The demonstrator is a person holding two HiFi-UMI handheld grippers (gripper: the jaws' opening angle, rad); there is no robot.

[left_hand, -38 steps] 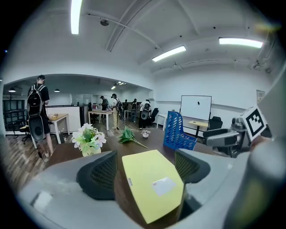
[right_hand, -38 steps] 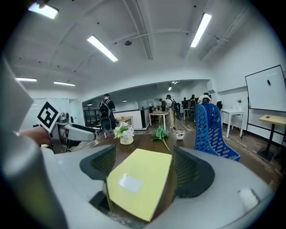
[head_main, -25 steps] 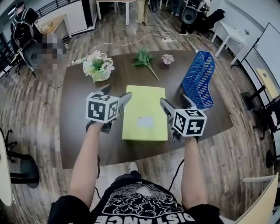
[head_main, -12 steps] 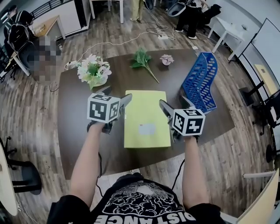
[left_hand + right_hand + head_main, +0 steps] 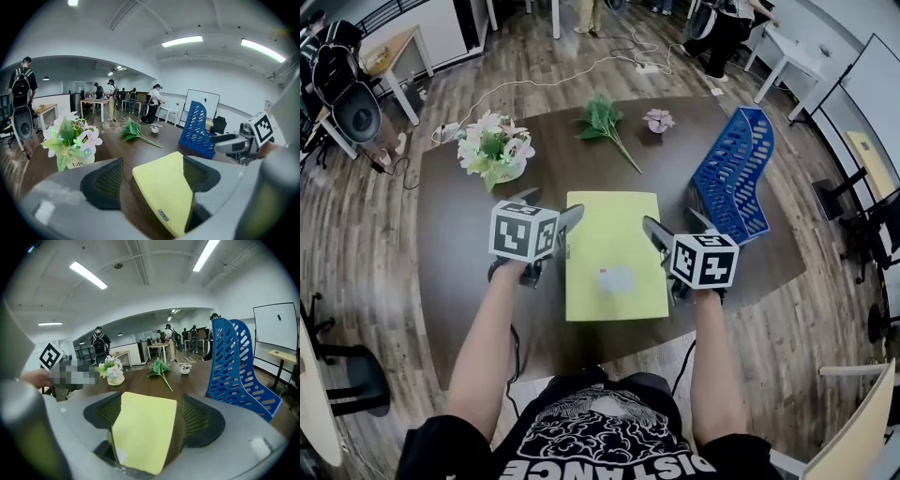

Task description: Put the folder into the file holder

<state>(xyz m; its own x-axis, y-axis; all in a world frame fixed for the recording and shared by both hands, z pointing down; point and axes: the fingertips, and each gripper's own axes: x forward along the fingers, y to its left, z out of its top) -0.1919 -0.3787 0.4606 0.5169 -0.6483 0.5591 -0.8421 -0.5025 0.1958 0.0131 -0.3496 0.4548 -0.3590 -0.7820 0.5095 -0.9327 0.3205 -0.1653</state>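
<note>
Furthest left, beyond and outside the left gripper, a pale pot of white and pink artificial flowers [image 5: 492, 150] stands on the dark brown wooden table [image 5: 450, 272].

The left gripper [image 5: 548, 208] is held low over the table with its jaws wide apart and nothing clamped. Its inner jaw tip reaches the left edge of the flat yellow-green folder [image 5: 614, 253]. In the left gripper view, the folder's near-left corner shows in the gap between the two dark ribbed pads [image 5: 104, 183]; whether either pad touches it cannot be told.

The folder lies flat on the table between the two grippers, its long side running away from the person, with a small white label [image 5: 617, 278] near its close end. Well beyond its far edge lie a green leafy sprig [image 5: 605, 122] and, just right of that, a small pot with a pinkish flower [image 5: 658, 120].

The right gripper [image 5: 680, 225] sits at the folder's right edge, jaws likewise spread and closed on nothing. The right gripper view shows the folder filling most of the gap between its pads.

Just outside and ahead of the right gripper, the blue perforated plastic file holder [image 5: 733, 173] stands on the table, apart from the folder.
</note>
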